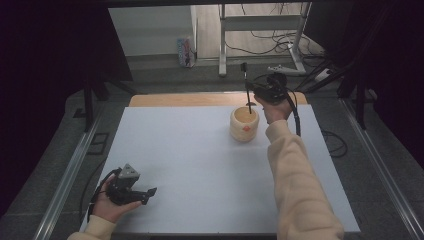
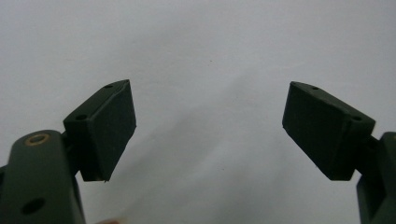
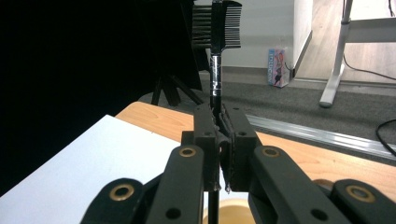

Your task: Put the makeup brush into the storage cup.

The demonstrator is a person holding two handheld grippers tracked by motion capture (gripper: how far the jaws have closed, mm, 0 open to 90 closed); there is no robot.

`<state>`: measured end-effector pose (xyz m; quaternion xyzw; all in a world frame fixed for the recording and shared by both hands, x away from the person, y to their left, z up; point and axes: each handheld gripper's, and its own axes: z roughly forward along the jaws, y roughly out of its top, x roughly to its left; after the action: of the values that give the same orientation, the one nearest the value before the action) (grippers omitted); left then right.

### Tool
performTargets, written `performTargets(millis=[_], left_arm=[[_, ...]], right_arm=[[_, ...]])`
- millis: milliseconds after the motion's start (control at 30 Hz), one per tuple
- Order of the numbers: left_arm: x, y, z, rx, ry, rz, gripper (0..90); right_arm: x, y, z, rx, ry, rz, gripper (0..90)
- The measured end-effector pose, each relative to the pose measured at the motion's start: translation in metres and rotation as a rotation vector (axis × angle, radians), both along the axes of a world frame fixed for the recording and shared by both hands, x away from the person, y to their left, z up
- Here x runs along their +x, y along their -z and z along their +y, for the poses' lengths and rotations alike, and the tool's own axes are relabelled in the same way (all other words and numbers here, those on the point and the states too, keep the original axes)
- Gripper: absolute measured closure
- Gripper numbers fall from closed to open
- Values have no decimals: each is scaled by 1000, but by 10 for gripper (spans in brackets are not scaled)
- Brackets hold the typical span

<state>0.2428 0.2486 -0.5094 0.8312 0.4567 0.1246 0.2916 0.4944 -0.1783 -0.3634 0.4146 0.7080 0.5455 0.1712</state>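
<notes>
Right gripper (image 1: 256,91), far side of the table (image 1: 190,165), jaws clamped tight on the thin black handle of a brow comb-brush (image 1: 246,85). Tool stands upright; bristle-and-comb head on top, lower end reaching down into the mouth of the pale wooden cup (image 1: 244,125) directly below. In the right gripper view the brush (image 3: 216,70) rises straight out between the closed pads, cup rim (image 3: 231,212) just under the jaws.

Left gripper (image 1: 145,194) rests low at the near left corner of the white table top, held in the left hand (image 1: 107,207). Jaws spread wide, nothing between them; the left gripper view shows bare white surface between the two pads (image 2: 112,130).
</notes>
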Motion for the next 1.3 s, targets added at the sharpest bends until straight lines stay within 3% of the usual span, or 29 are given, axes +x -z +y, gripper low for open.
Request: performTargets(millis=[467, 767, 1300], left_arm=[[0, 0, 2, -2, 0, 1, 179], [0, 0, 1, 1, 2, 1, 179], [0, 1, 1, 1, 2, 2, 178]], right_arm=[[14, 24, 13, 1, 23, -10, 856], [13, 39, 10, -14, 43, -30, 854], [11, 61, 10, -33, 54, -18, 853]])
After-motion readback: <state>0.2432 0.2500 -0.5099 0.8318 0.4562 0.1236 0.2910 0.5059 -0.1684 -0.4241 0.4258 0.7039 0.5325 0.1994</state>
